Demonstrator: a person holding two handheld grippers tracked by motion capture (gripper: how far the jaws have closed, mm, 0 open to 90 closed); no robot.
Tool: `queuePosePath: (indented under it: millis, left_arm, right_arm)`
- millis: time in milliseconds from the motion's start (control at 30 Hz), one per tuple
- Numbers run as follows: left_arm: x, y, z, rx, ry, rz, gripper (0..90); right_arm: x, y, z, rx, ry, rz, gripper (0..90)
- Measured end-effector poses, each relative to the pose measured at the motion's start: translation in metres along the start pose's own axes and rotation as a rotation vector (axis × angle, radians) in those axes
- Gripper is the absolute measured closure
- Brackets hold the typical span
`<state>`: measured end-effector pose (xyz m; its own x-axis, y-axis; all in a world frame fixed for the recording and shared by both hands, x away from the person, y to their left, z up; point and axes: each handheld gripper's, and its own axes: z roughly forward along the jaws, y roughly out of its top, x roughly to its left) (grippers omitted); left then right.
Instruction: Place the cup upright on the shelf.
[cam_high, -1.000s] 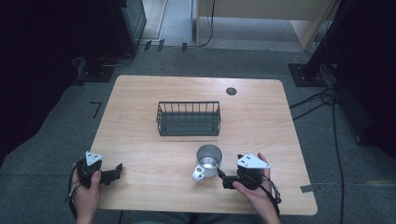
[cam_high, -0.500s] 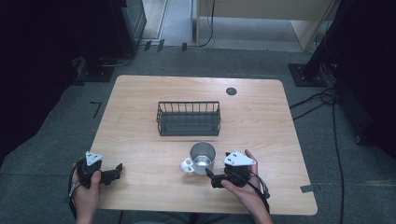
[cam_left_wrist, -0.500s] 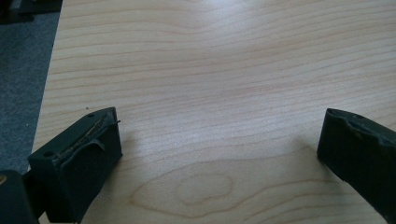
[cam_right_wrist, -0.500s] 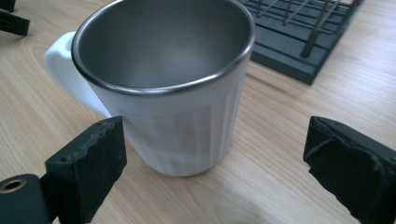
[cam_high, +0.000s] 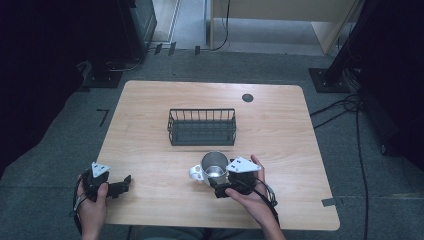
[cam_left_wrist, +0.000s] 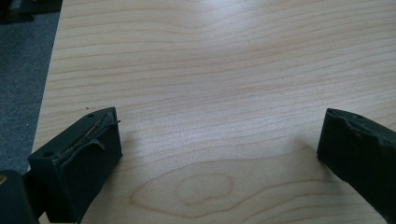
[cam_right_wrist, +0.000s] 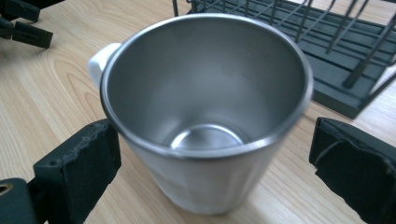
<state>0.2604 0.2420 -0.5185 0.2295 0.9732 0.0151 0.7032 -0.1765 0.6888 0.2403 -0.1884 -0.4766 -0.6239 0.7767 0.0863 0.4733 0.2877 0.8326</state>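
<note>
Mug between your right gripper's spread jaws, not yet clamped.

Your right gripper (cam_high: 218, 183) stands wide apart around the upright steel mug (cam_right_wrist: 205, 116): 1 jaw touches its wall, the other stands clear of it. The mug's white handle (cam_right_wrist: 100, 60) points away toward your left gripper (cam_high: 124, 186), whose 2 jaws are spread over bare table (cam_left_wrist: 210, 70). The wire basket (cam_right_wrist: 327, 51) sits just beyond the mug.

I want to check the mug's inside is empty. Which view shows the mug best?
The right gripper view: the mug sits close between the open right tongs, its bare steel inside and white handle plain. The high view shows the mug small, beside the wire basket. The left gripper view shows table.
</note>
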Motion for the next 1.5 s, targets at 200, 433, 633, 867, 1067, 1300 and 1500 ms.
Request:
queuePosePath:
  millis: [200,433,633,867,1067,1300,1500]
  left_arm:
    - [0.0,0.0,0.0,0.0,0.0,0.0,0.0]
    - [0.0,0.0,0.0,0.0,0.0,0.0,0.0]
    - [0.0,0.0,0.0,0.0,0.0,0.0,0.0]
    - [0.0,0.0,0.0,0.0,0.0,0.001,0.0]
    - [0.0,0.0,0.0,0.0,0.0,0.001,0.0]
    - [0.0,0.0,0.0,0.0,0.0,0.001,0.0]
    - [0.0,0.0,0.0,0.0,0.001,0.001,0.0]
  right_arm:
    - [0.005,0.005,0.009,-0.011,-0.012,0.017,1.8]
    - [0.006,0.006,0.016,-0.014,-0.013,0.037,1.7]
    - [0.009,0.007,0.025,-0.011,-0.033,0.042,4.4]
    - [0.011,0.008,0.025,-0.025,-0.058,0.042,6.0]
    - [0.007,0.01,0.023,-0.034,-0.077,0.082,6.4]
    - [0.007,0.022,0.016,-0.058,-0.086,0.073,6.6]
    - [0.008,0.038,0.013,-0.068,-0.094,0.065,6.6]
